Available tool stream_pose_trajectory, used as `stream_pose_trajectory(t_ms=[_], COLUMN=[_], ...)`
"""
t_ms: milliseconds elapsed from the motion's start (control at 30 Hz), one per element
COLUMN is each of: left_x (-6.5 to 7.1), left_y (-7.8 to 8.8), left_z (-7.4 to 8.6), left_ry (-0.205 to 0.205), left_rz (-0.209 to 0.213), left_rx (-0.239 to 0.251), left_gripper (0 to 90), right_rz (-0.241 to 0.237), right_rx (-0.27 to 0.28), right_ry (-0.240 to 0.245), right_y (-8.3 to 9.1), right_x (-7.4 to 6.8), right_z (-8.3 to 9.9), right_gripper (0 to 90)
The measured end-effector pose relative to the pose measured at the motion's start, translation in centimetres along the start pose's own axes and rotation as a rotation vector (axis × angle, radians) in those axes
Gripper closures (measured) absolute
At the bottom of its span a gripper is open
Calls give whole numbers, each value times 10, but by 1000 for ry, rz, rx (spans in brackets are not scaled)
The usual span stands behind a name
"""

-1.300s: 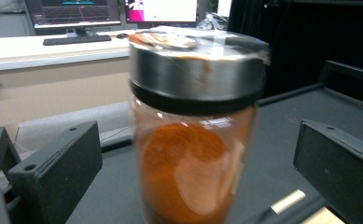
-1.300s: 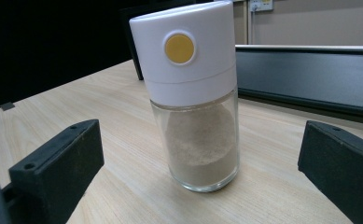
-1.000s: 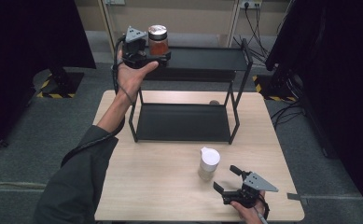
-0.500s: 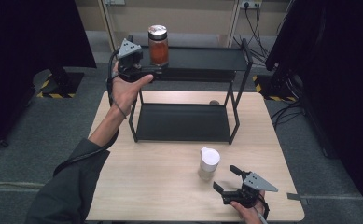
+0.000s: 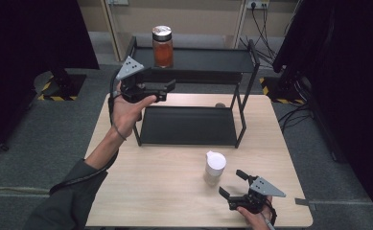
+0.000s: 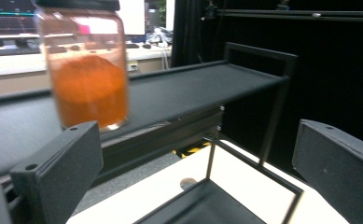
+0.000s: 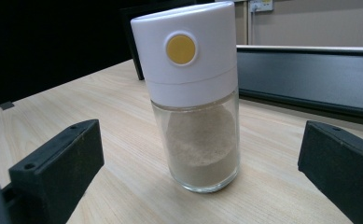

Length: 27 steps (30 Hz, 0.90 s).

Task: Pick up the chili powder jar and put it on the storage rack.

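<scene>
I count two containers: one jar of orange powder [image 5: 162, 47] standing upright on the top shelf of the black rack [image 5: 244, 103], toward its left end, and one glass shaker with a white cap [image 5: 214, 167] standing upright on the wooden table [image 5: 150, 191] in front of the rack. There is one rack with two shelves, the lower one bare, and I can make out one small round brownish thing [image 5: 219, 105] lying on the table behind the lower shelf; I cannot tell what it is. My left gripper [image 5: 167, 90] hangs in the air in front of the rack's left end, below and to the left of the jar, its jaws spread wide and empty; in the left gripper view the jar [image 6: 88, 70] sits past the left jaw, well apart from it, with the top shelf's front edge between us. My right gripper [image 5: 233, 184] rests low near the table's front right edge, just beside the shaker, jaws wide open with nothing in them; in the right gripper view the shaker [image 7: 193, 93] stands ahead of and between the two jaws, touching neither, a yellow dot on its cap facing me. Nothing stands between that gripper and the shaker. Around the table I see grey floor and dark curtains.
</scene>
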<state>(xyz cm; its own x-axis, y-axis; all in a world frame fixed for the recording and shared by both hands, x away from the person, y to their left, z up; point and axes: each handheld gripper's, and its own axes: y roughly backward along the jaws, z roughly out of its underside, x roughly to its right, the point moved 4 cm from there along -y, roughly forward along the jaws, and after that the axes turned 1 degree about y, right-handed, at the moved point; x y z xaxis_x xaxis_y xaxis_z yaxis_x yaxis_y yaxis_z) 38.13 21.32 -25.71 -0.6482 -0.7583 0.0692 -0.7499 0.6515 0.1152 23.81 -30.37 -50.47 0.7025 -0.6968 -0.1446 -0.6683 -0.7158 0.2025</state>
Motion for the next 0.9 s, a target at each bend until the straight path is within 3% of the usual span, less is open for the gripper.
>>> stream_pose_trajectory(t_ms=[433, 533, 600, 733, 900], left_x=[15, 18, 18, 22, 23], left_y=[20, 23, 26, 31, 35], left_z=[47, 56, 64, 79, 97], left_ry=[17, -10, 1, -9, 11], left_rz=[80, 97, 110, 115, 136], left_rx=[2, -7, -6, -12, -22], left_gripper=[12, 12, 11, 11, 11], right_rz=[0, -1, 0, 1, 0], right_rx=[-1, -2, -3, -1, 0], right_ry=[1, 2, 3, 1, 0], right_y=[0, 0, 0, 0, 0], right_x=[-1, -1, -1, -1, -1], right_z=[0, 0, 0, 0, 0], right_gripper=[4, 4, 4, 4, 4])
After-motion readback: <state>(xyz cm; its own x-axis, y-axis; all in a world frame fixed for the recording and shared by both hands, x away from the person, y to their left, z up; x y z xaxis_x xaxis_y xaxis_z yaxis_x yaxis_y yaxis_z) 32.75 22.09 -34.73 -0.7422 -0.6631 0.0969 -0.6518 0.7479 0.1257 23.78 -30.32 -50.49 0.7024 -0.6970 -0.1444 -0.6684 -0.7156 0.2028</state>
